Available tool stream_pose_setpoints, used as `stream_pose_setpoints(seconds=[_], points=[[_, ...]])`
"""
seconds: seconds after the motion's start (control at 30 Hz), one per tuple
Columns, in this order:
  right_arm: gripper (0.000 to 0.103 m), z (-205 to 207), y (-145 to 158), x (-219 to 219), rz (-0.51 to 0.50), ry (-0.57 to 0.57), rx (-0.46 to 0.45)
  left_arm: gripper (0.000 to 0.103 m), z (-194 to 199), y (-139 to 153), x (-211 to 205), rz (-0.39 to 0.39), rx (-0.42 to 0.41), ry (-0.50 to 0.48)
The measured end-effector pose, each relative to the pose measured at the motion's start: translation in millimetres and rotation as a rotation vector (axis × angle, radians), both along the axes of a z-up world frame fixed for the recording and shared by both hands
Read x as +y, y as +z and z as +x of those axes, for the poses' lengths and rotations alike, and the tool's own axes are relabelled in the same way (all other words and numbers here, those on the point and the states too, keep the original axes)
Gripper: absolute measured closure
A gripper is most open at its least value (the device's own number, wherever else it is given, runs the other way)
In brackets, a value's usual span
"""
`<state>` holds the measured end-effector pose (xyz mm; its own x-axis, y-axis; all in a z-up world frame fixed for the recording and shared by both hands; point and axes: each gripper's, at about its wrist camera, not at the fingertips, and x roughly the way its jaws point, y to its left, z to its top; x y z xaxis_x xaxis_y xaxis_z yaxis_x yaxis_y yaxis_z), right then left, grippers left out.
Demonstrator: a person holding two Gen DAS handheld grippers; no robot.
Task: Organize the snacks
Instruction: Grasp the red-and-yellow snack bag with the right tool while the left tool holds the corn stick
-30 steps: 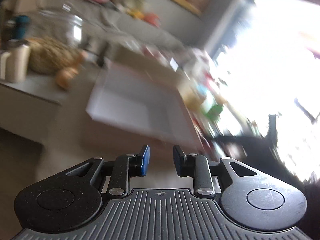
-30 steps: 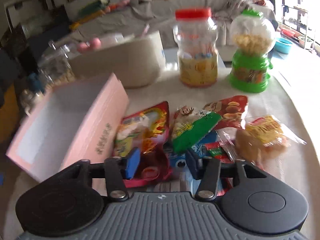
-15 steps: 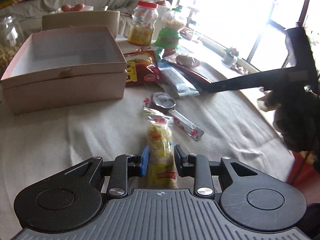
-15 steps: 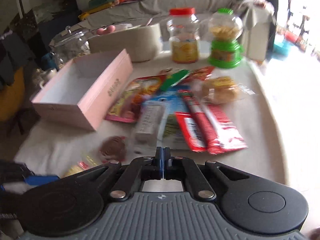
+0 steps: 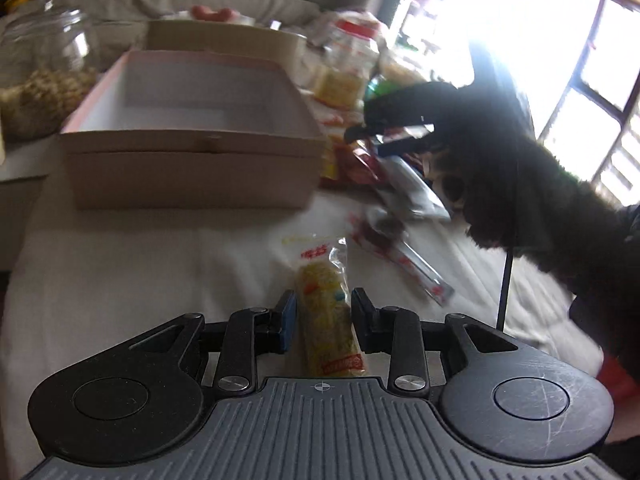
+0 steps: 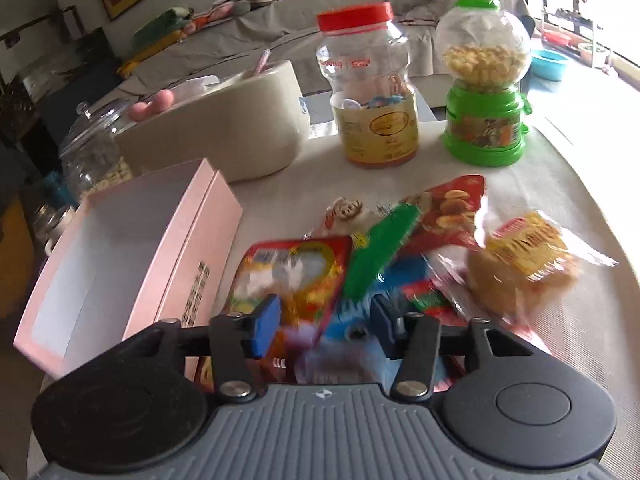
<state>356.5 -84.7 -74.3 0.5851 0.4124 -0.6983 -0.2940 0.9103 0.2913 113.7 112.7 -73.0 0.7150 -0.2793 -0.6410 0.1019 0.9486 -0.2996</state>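
The left gripper [image 5: 323, 316] straddles a yellow snack packet [image 5: 325, 312] lying before the empty pink box [image 5: 192, 168], jaws not visibly pinching, so its slick wrapper may slip free; the right gripper [image 6: 322, 326] hovers open over the snack pile [image 6: 400, 256].

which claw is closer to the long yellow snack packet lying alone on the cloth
Left. The left claw has its fingers on either side of the yellow snack packet, not visibly clamped. The right claw hangs open over the snack pile beside the pink box.
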Motion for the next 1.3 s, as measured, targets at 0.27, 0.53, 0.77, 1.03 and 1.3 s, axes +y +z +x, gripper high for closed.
stream_pose_setpoints(seconds=[0.27, 0.53, 0.77, 1.03, 1.3], points=[[0.084, -28, 11, 6, -0.037, 0.139, 0.009, 0.068, 9, -6, 8, -0.064, 0.013, -0.002], [0.102, -81, 19, -38, 0.03, 0.194, 0.082, 0.069, 11, -7, 4, -0.069, 0.024, -0.023], [0.098, -120, 30, -33, -0.056, 0.218, -0.023, 0.069, 8, -7, -2, -0.051, 0.03, -0.04], [0.059, -125, 22, -5, -0.018, 0.217, -0.011, 0.069, 3, -6, 0, -0.008, 0.022, 0.008], [0.086, -91, 1, -14, 0.107, 0.088, 0.109, 0.069, 0, -7, 4, -0.032, 0.026, 0.016]])
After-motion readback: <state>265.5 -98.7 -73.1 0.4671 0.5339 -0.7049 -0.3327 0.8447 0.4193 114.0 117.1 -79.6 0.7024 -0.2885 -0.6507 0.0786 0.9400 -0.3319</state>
